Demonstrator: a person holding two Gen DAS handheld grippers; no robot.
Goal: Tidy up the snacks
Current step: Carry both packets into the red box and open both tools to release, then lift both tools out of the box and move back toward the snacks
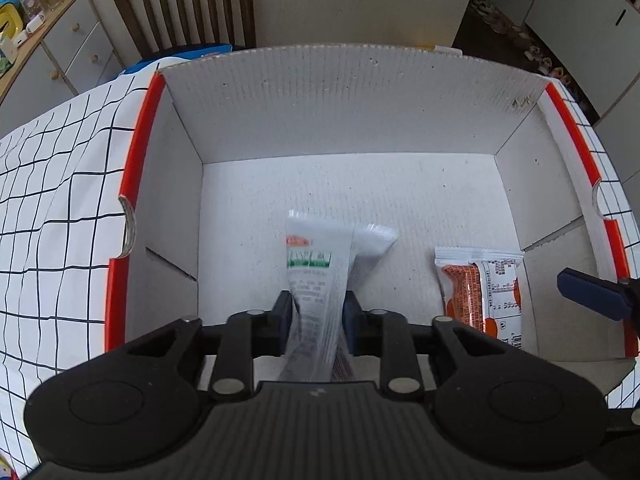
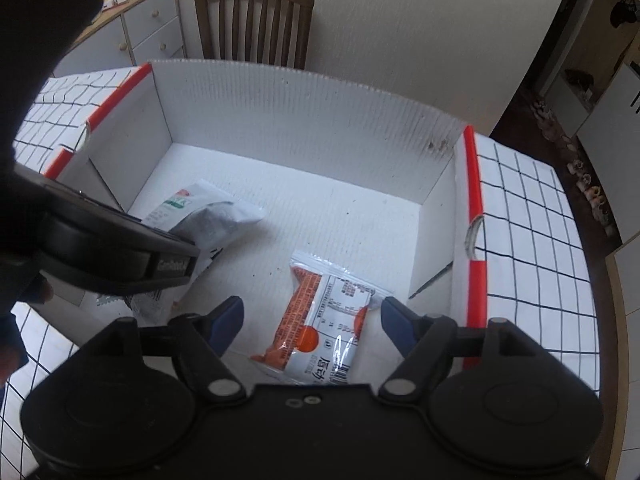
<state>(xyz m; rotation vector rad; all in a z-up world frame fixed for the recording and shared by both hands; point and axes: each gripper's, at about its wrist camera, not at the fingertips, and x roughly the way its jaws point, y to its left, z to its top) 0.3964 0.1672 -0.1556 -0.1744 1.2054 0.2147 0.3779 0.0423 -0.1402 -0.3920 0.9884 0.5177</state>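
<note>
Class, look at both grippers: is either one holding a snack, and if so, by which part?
The left gripper pinches the white-and-green packet across its near end. The right gripper is open and holds nothing; the orange packet lies loose beneath it.

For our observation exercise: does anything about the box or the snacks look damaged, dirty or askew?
The box's far wall has a dark smudge near its right corner. The orange snack packet lies at an angle on the floor. Nothing is spilled.
</note>
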